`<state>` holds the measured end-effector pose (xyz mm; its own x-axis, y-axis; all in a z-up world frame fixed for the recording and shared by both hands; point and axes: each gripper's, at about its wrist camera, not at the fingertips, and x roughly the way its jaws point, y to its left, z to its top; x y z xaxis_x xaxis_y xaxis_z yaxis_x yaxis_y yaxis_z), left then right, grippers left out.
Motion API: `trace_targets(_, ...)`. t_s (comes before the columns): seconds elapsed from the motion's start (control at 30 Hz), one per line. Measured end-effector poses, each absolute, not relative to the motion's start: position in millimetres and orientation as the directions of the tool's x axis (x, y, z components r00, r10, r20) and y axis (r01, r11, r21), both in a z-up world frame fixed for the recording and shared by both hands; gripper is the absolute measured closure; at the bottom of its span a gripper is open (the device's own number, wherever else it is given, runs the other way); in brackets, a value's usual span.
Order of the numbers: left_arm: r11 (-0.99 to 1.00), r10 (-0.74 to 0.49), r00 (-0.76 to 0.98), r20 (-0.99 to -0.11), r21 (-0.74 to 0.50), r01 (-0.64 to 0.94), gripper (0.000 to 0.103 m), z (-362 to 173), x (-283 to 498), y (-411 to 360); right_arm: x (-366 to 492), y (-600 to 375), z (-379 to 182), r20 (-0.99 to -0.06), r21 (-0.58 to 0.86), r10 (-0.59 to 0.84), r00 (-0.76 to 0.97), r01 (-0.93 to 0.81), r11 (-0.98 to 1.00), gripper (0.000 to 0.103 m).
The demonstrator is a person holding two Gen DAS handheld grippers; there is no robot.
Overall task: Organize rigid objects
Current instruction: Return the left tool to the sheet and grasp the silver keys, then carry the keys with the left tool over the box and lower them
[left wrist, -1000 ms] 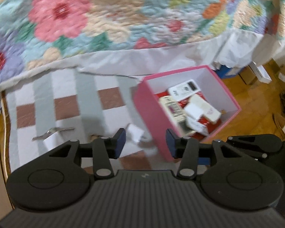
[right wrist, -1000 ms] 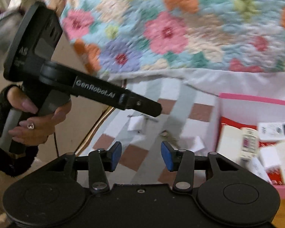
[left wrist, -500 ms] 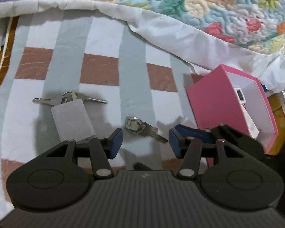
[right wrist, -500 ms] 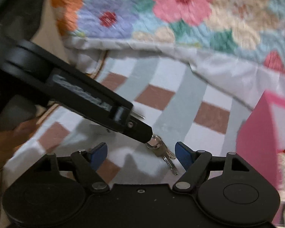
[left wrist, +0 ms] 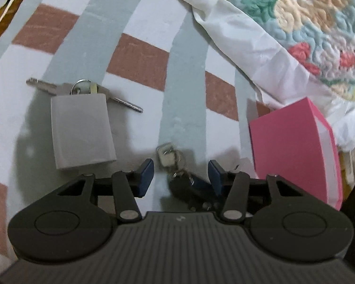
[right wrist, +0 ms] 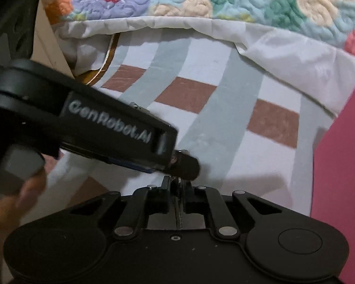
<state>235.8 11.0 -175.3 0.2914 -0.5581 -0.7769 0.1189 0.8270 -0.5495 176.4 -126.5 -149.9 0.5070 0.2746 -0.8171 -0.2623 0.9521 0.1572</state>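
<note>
On the striped woven rug [left wrist: 182, 108], small metal keys [left wrist: 170, 158] lie pinched by the closing right gripper [right wrist: 177, 182]; left gripper [left wrist: 181, 172] spread above. Grey rectangular fob [left wrist: 81, 130] nearby; pink cardboard box [left wrist: 288, 149] rightward.

on the rug [left wrist: 182, 108]: tagged keys [left wrist: 81, 123] left, small key [left wrist: 169, 158] apparently centre, box [left wrist: 293, 146] right.

Small keys [left wrist: 171, 159] on striped mat [left wrist: 184, 108]

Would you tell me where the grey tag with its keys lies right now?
In the left wrist view, the grey tag lies left of centre on the striped rug, well left of the pink box.
</note>
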Motion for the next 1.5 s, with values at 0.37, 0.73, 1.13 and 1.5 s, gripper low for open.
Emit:
trace_targets(0.37, 0.805, -0.592, 0.279, -0.756, -0.575, 0.150, 0.103, -163.3, 221.0, 6.1, 148.0, -131.7, -140.6, -0.778, 0.248, 0.329, 0.535, -0.220, 0.943, 0.099)
trace_targets(0.73, 0.788, -0.611, 0.344, -0.712, -0.508, 0.348, 0.103, -93.1, 167.0, -16.7, 105.5, -146.2, -83.6, -0.705, 0.275, 0.344, 0.620, -0.208, 0.939, 0.099)
trace_targets(1.13, 0.758, -0.645, 0.345, -0.682, -0.512, 0.404, 0.103, -35.1, 135.9, -42.2, 75.4, -186.0, -43.2, -0.661, 0.248, 0.315, 0.681, -0.198, 0.948, 0.099)
trace_targets(1.5, 0.734, -0.662, 0.339, -0.669, -0.487, 0.473, 0.103, 1.7, 131.1, -99.1, 63.7, -257.1, 1.9, -0.592, 0.235, 0.211, 0.778, -0.084, 0.968, 0.099)
